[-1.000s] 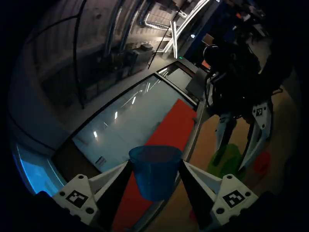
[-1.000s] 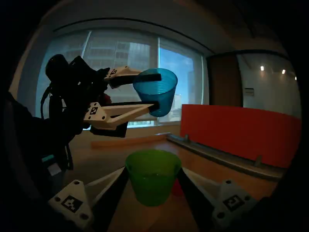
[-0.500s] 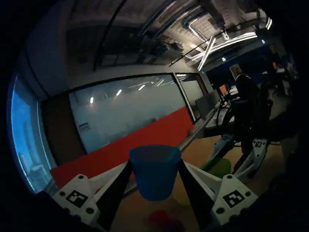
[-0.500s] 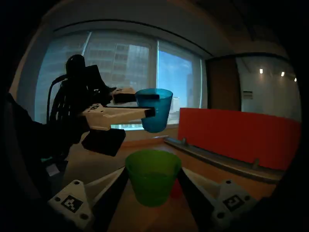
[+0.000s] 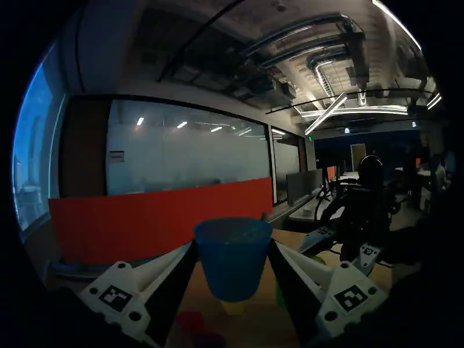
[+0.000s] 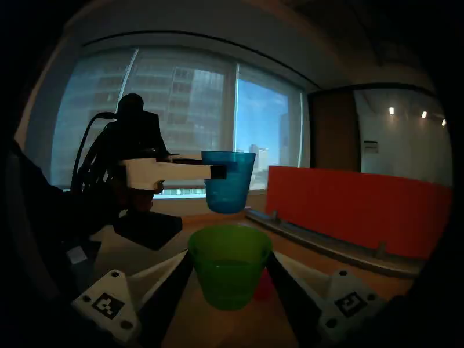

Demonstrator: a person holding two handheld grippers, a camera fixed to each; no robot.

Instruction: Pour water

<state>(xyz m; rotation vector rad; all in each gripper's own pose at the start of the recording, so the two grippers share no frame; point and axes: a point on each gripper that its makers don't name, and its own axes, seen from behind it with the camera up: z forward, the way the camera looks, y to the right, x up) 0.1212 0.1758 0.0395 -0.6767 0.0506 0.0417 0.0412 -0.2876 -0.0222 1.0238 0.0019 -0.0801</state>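
Dim office; blue cup partly covers the left gripper.

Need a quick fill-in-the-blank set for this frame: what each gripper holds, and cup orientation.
The left gripper is shut on a cup coloured ___.
The right gripper is shut on a second cup coloured ___.
In the right gripper view, the left gripper's cup is held ___, not tilted.
Missing words: blue; green; upright.
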